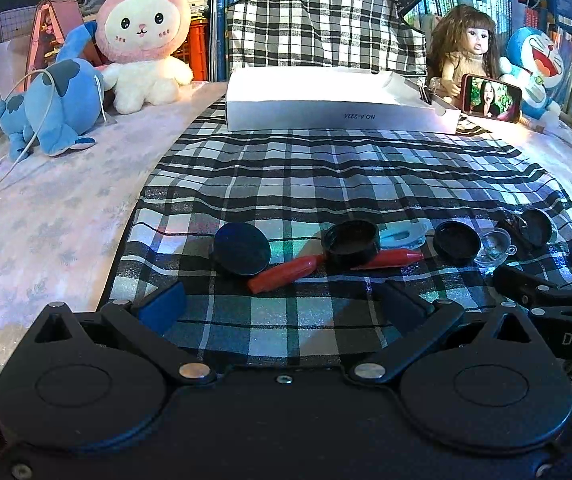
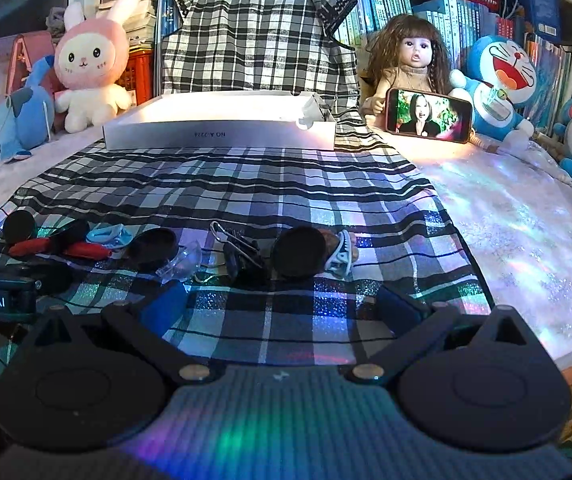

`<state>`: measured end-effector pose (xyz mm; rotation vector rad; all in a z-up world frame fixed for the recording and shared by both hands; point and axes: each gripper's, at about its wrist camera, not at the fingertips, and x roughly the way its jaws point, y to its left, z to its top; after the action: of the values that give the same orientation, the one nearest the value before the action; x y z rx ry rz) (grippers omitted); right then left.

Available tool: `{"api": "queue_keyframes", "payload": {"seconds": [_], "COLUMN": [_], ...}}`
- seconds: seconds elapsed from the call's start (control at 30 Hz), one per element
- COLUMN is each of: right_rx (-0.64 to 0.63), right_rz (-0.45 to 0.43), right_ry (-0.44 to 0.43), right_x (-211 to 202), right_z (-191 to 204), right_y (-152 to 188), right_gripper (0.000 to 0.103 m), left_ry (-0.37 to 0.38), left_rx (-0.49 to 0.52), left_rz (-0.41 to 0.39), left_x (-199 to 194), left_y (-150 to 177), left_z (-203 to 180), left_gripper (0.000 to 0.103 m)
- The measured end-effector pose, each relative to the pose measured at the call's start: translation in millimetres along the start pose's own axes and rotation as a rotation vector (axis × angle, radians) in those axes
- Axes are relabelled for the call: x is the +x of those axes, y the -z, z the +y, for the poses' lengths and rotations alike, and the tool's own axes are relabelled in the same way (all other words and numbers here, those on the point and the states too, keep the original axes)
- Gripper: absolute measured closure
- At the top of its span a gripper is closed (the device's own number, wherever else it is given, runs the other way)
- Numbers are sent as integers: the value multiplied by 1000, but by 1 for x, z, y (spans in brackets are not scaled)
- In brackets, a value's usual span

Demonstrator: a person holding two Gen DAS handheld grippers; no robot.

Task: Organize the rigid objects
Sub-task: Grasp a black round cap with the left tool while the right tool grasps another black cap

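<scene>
We are facing a wide plaid cloth [image 1: 325,168] with a white box [image 1: 337,100] sitting at its far edge, seemingly holding nothing yet. We are holding the left gripper [image 1: 286,304] and right gripper [image 2: 282,304] spread wide, grasping nothing. Black lids [image 1: 241,253], red crayons [image 1: 286,276] and a binder clip [image 2: 238,252] are all lying in a near row, unsorted. We are judging the work barely begun.
</scene>
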<state>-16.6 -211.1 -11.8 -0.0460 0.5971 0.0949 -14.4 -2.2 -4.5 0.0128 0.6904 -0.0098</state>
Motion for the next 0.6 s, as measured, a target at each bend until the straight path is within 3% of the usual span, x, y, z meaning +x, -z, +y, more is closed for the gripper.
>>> {"api": "queue_keyframes", "payload": {"seconds": [0.23, 0.33, 0.5, 0.6], "right_rx": [-34, -45, -34, -43], "right_rz": [-36, -71, -101, -102], "right_ry": [-33, -28, -4, 20], "right_x": [-10, -15, -18, -18], "right_z": [-8, -12, -23, -26], "right_y": [-1, -4, -12, -15], "right_gripper": [0, 1, 13, 24], "left_ry": [-6, -10, -58, -85], "left_rx": [-27, -43, -28, -6], "left_rz": [-39, -77, -150, -140], "left_x": [-10, -17, -27, -24], "left_y": [0, -1, -3, -4], "left_z": [12, 18, 22, 24], "left_gripper": [24, 28, 36, 47]}}
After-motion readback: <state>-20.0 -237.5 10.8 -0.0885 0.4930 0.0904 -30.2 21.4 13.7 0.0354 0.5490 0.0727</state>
